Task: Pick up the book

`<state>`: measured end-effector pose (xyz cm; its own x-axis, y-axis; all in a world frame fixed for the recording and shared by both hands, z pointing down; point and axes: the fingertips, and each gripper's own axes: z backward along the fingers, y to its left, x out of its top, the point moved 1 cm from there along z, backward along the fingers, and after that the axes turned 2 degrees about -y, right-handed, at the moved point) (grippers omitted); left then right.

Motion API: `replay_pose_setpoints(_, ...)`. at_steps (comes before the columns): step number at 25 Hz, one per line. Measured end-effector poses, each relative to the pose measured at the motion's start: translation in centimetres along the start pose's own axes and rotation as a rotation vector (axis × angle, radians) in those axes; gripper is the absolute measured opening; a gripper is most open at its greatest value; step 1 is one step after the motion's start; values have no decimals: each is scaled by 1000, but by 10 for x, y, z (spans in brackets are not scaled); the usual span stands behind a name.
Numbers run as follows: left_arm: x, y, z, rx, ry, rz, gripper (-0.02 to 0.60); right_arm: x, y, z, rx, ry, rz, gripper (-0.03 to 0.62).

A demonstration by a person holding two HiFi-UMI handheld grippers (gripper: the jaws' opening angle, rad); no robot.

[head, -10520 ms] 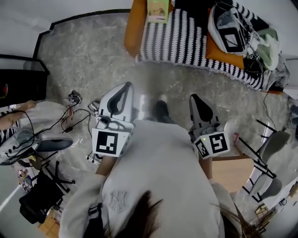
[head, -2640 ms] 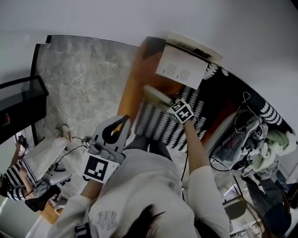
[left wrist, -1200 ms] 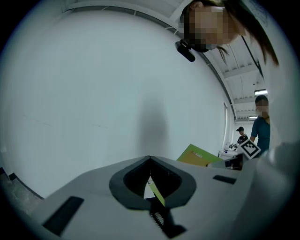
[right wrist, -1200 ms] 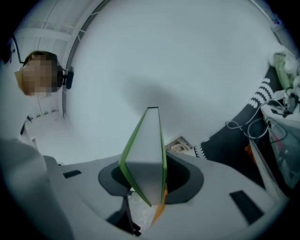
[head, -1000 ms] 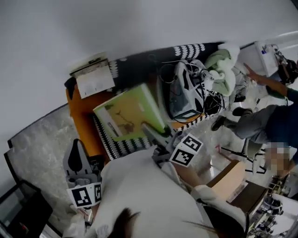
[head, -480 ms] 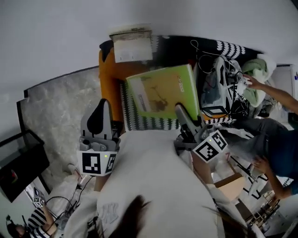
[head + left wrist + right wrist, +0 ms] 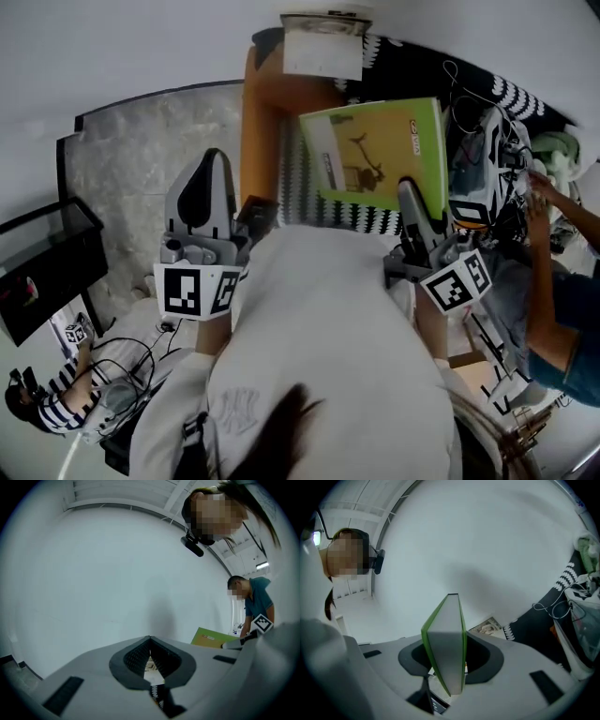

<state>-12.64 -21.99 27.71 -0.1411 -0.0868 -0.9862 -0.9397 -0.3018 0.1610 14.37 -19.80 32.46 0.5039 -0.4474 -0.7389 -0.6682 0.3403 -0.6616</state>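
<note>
In the head view, the right hand-held gripper (image 7: 410, 194) pinches the near edge of the green book (image 7: 375, 150), which is held up over the striped blanket (image 7: 292, 169). The left hand-held gripper (image 7: 212, 159) is left of the blanket.

In the left gripper view, its jaws are closed together on nothing.

In the right gripper view, the jaws squeeze both covers of the book (image 7: 447, 644), seen edge on, left of the blanket (image 7: 536, 627).

1. A plain white wall (image 7: 141, 47) fills the far side.
2. The floor (image 7: 141, 159) is grey marbled stone.
3. An orange couch (image 7: 258, 112) against the wall carries a black-and-white striped blanket (image 7: 295, 187).
4. A dark cabinet (image 7: 42, 272) stands at the left.
</note>
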Motion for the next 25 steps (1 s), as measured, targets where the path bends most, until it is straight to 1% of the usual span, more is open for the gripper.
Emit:
replay_pose_setpoints(8,-3,-9,6,-4,0,5,9,-10,-4,7,-13,29,-30,150)
replay_pose_setpoints(13,-4,-13,10,-7,1,5,9,-14,-8,11,-29,42,-71,150)
replay_pose_setpoints(25,-5,-19,20,-12,8,3,9,-18,-6,22,-35,52,-48,150)
